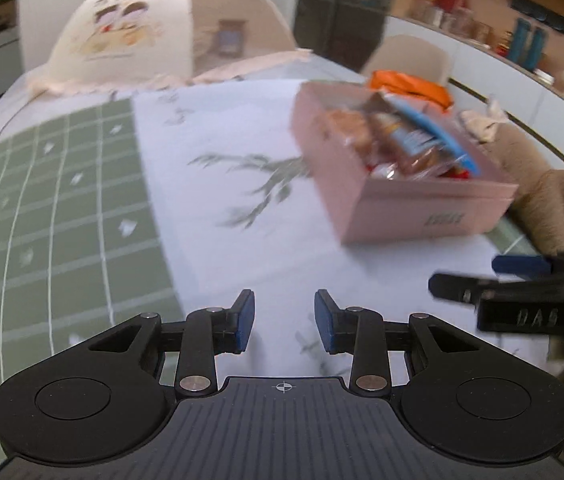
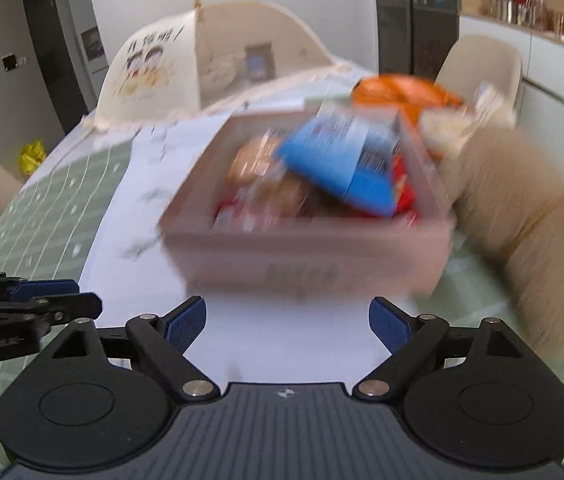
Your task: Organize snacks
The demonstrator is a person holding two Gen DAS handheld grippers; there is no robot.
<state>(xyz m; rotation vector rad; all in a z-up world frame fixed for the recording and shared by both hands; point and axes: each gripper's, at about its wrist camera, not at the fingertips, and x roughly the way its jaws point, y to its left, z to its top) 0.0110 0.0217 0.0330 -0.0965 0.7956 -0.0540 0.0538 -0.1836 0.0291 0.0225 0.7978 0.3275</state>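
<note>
A pink open box (image 1: 422, 212) (image 2: 302, 256) stands on the table, filled with wrapped snacks, among them a blue packet (image 1: 438, 136) (image 2: 342, 160) and round brownish pastries (image 2: 254, 160). My left gripper (image 1: 284, 320) hovers over the white cloth to the left of and nearer than the box, open by a narrow gap with nothing in it. My right gripper (image 2: 288, 314) sits just in front of the box's near wall, open wide and empty. Both views are blurred.
An orange bag (image 1: 410, 84) (image 2: 402, 92) lies behind the box. A beige plush toy (image 1: 542, 196) (image 2: 522, 220) sits to its right. A mesh food cover (image 1: 130, 36) (image 2: 154, 68) stands at the table's far end, and green checked cloth (image 1: 42, 200) lies on the left. A chair (image 2: 482, 64) stands beyond.
</note>
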